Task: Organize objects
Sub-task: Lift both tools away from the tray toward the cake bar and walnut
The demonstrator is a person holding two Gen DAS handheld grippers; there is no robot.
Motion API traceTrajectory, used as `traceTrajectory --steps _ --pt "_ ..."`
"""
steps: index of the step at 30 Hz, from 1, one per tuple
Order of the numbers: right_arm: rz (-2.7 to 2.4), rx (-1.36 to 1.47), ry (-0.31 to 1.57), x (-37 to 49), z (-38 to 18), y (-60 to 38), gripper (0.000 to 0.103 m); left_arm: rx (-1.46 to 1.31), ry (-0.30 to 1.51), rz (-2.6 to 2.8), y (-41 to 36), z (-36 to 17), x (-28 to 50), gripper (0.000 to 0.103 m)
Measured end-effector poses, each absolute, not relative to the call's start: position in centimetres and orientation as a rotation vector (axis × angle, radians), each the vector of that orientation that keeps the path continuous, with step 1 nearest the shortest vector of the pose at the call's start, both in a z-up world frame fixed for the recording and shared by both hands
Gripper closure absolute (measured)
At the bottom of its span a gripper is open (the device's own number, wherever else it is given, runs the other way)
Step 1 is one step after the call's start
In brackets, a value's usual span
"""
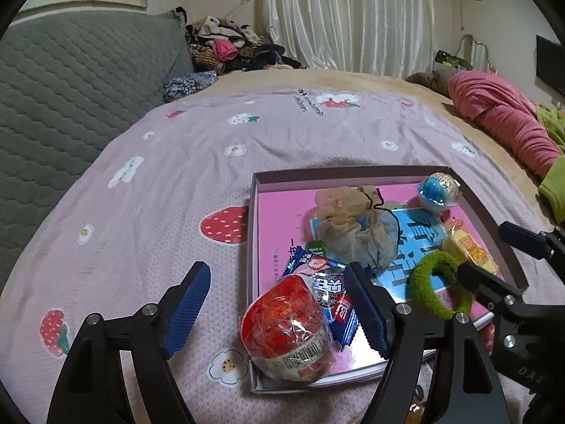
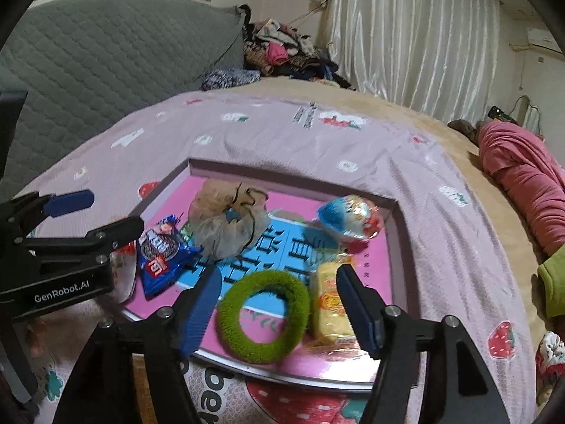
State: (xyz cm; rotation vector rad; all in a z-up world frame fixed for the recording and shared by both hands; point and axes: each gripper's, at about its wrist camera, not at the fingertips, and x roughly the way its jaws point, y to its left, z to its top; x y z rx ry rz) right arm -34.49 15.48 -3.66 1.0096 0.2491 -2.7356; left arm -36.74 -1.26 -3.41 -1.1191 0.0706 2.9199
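A shallow box [image 1: 253, 233] [image 2: 400, 236] with a pink printed bottom lies on the bed. In it are a red wrapped ball [image 1: 286, 325], a blue cookie packet [image 1: 333, 300] [image 2: 162, 254], a beige scrunchie [image 1: 353, 226] [image 2: 226, 226], a blue-and-white wrapped ball [image 1: 438, 190] [image 2: 349, 219], a yellow snack packet [image 1: 469, 251] [image 2: 330, 307] and a green fuzzy hair ring [image 1: 418, 279] [image 2: 298, 304]. My left gripper [image 1: 279, 311] [image 2: 95, 215] is open around the red ball, pads apart from it. My right gripper [image 2: 279, 311] [image 1: 501, 258] stands open over the green ring, which rests in the box.
The box sits on a pink strawberry-print sheet [image 1: 159, 212] [image 2: 459, 247]. A grey quilted headboard [image 1: 70, 88] rises at the left. A clothes pile [image 1: 229, 46] lies at the back, a rolled pink garment [image 1: 505, 116] and a green cloth [image 2: 552, 282] at the right.
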Motion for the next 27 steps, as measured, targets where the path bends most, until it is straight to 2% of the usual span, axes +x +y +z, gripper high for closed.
traceTrajectory --steps 8,9,10,12,20,27 --pt "-2.78 0.934 0.163 -33.5 -1.7 16.7 0.026 -1.025 0.05 2.947 -1.5 -0.6 -34.8 0.023" --pt "-2.788 0.917 0.16 -33.2 -1.4 16.7 0.026 -1.017 0.051 2.95 -1.5 -0.2 -34.5 0.022" --pt "-2.796 0.905 0.156 -33.0 -1.0 16.8 0.026 -1.004 0.056 2.95 -1.5 0.2 -34.2 0.014" --pt "-2.801 0.891 0.152 -32.5 -0.3 16.9 0.025 -0.991 0.064 2.957 -1.3 0.8 -33.7 0.01" --pt "-2.846 0.82 0.171 -29.5 3.2 17.5 0.019 -0.922 0.046 2.973 -1.3 3.3 -30.8 0.01" --pt "-2.877 0.817 0.227 -26.9 5.8 18.5 0.019 -0.93 0.025 2.951 0.2 4.9 -28.2 0.01"
